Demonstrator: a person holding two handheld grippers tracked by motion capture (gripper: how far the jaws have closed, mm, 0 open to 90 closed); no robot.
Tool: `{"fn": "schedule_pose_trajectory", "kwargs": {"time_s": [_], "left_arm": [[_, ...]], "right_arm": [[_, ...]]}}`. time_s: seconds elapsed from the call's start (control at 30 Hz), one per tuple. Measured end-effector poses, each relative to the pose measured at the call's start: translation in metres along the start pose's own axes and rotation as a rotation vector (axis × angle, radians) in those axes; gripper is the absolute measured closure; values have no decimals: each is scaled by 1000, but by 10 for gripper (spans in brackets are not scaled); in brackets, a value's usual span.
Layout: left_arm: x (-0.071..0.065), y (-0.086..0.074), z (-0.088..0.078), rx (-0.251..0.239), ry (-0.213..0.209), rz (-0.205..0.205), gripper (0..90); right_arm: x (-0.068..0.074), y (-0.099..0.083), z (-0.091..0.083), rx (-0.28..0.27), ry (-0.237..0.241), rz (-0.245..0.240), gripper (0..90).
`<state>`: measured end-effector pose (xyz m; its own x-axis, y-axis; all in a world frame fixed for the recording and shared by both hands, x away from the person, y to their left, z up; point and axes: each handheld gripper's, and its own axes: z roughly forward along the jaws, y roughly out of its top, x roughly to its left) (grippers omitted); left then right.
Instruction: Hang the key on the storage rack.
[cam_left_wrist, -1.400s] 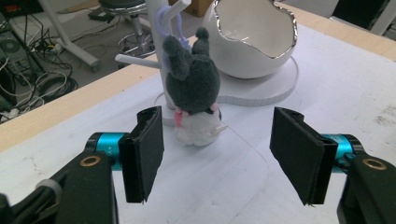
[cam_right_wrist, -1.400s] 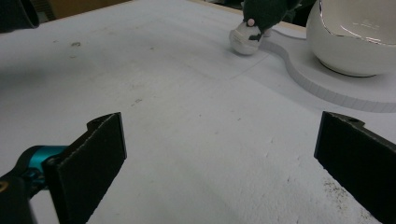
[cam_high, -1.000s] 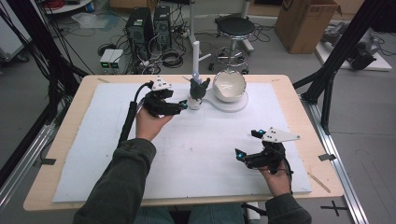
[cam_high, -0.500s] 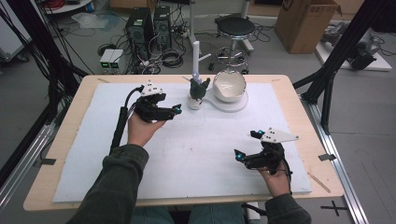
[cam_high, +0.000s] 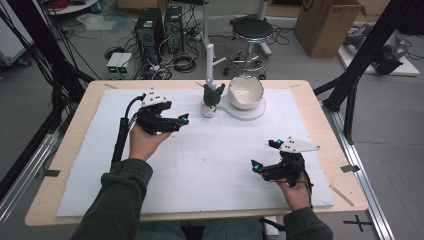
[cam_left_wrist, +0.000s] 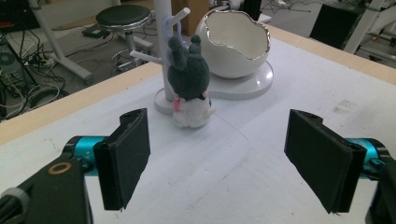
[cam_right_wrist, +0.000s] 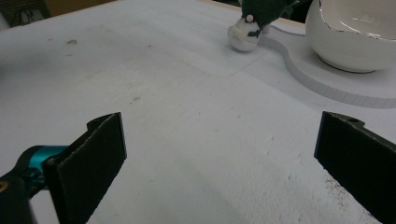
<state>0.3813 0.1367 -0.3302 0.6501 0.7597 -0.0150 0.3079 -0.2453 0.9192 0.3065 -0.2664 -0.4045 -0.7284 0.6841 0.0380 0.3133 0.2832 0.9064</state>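
Note:
A small plush toy (cam_high: 211, 99) (cam_left_wrist: 189, 91) with a dark grey head and white body hangs by a lilac loop from a white peg stand (cam_high: 209, 60) (cam_left_wrist: 164, 42). Beside it sits a white egg-shaped bowl (cam_high: 245, 92) (cam_left_wrist: 235, 43) on a white base (cam_high: 260, 111). My left gripper (cam_high: 183, 120) (cam_left_wrist: 224, 163) is open and empty, a short way left of the toy and pointing at it. My right gripper (cam_high: 264, 155) (cam_right_wrist: 219, 163) is open and empty at the near right of the mat; the toy (cam_right_wrist: 254, 23) and the bowl (cam_right_wrist: 355, 32) lie far ahead of it.
A white mat (cam_high: 200, 165) covers most of the wooden table (cam_high: 65, 150). Beyond the far edge are a round stool (cam_high: 251, 31), computer towers (cam_high: 160, 25) and cables on the floor. A cardboard box (cam_high: 330, 25) stands at the back right.
My left gripper has pulled back to the left, away from the toy and stand. The right gripper has stayed in place.

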Motion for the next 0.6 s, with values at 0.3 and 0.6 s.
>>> {"fn": "schedule_pose_trajectory", "kwargs": {"time_s": [0.3,0.6], "left_arm": [[-2,-6,-7,-7,-16,-1,229],[-5,-9,-10,2,-15,16,229]], "right_arm": [[1,0,1,7,-5,4,14],[0,0,0,-3,2,17,14]]}}
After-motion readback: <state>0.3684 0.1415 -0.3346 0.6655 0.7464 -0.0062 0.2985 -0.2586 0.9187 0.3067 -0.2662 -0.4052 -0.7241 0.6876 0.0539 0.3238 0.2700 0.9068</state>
